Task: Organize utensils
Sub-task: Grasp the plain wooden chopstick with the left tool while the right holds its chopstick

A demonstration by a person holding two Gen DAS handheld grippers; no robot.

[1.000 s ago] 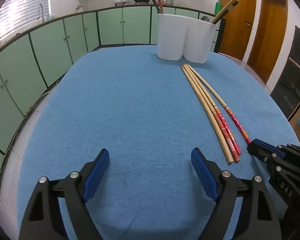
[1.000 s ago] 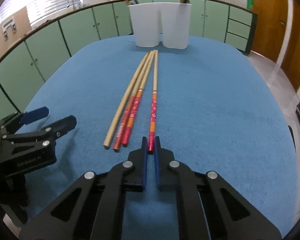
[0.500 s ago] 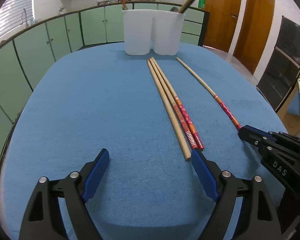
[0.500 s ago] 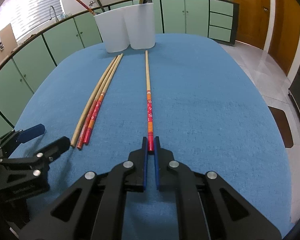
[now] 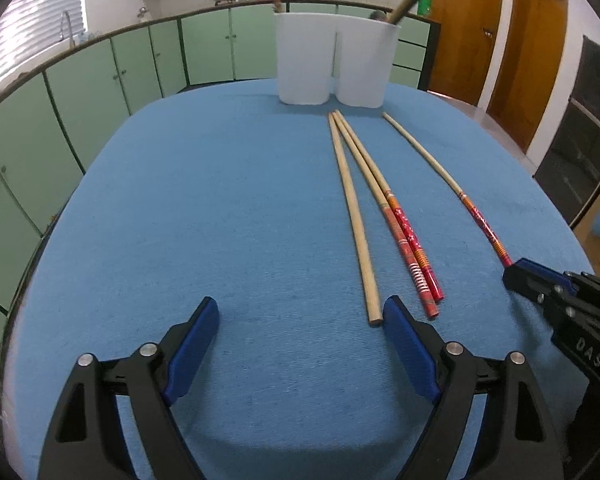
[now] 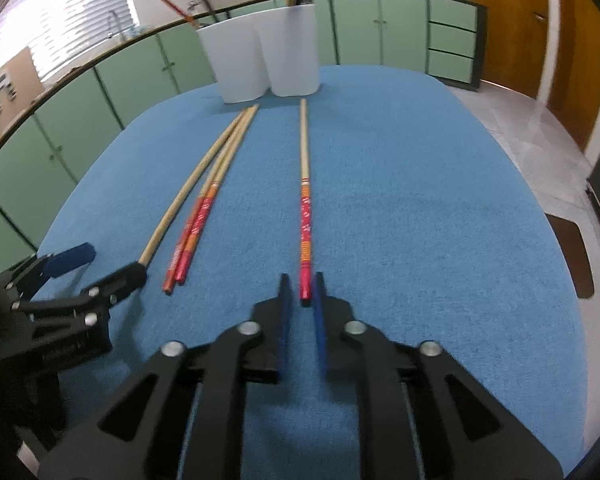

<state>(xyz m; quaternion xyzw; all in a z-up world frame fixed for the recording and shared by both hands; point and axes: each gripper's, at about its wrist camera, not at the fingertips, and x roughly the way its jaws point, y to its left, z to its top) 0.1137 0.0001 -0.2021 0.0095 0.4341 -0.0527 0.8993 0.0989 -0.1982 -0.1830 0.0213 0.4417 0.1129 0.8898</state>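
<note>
The right hand-held gripper (image 6: 301, 285) is opening, the red-ended wooden chopstick (image 6: 305, 216) lying loose between its tips on the blue tabletop (image 6: 420, 200). The left hand-held gripper (image 5: 300, 316) gapes wide, empty, beside three more wooden chopsticks (image 5: 380, 216).

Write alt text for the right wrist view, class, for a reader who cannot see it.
The right hand-held gripper is opening its blue jaws around the red end of a lone chopstick lying on a blue tablecloth. Three more chopsticks lie grouped to its left, pointing toward a white double holder; the left hand-held gripper waits beside them.
</note>
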